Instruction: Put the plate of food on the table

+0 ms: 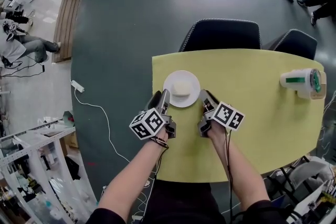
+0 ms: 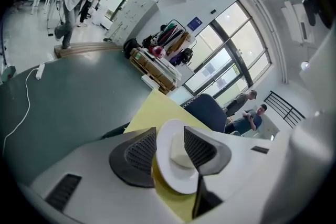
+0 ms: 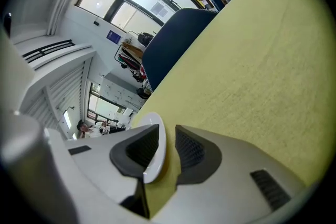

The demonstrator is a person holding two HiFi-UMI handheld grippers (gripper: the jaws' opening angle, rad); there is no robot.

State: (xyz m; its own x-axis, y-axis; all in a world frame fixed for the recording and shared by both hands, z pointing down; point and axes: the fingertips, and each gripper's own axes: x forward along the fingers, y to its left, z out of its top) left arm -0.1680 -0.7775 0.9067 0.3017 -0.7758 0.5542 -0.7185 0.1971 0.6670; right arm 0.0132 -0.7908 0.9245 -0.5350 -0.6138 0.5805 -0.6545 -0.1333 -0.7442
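Plate (image 1: 173, 100) sits flat on the yellow table (image 1: 252, 118), a pale lump of food (image 1: 181, 88) at its centre. It lies between the two tools.

Left gripper (image 1: 162, 98): jaws wide. The plate's near-left rim lies in the gap, one jaw above the dish and the other outside the rim. A strip of table shows between the outer pad and the rim, so there is no squeeze.

Right gripper (image 1: 207, 98): jaws apart. The plate's right rim stands between them, close against one pad. The other pad is clear of it, with yellow table in the gap.

A white container (image 1: 300, 81) lies well off to the right gripper's right.
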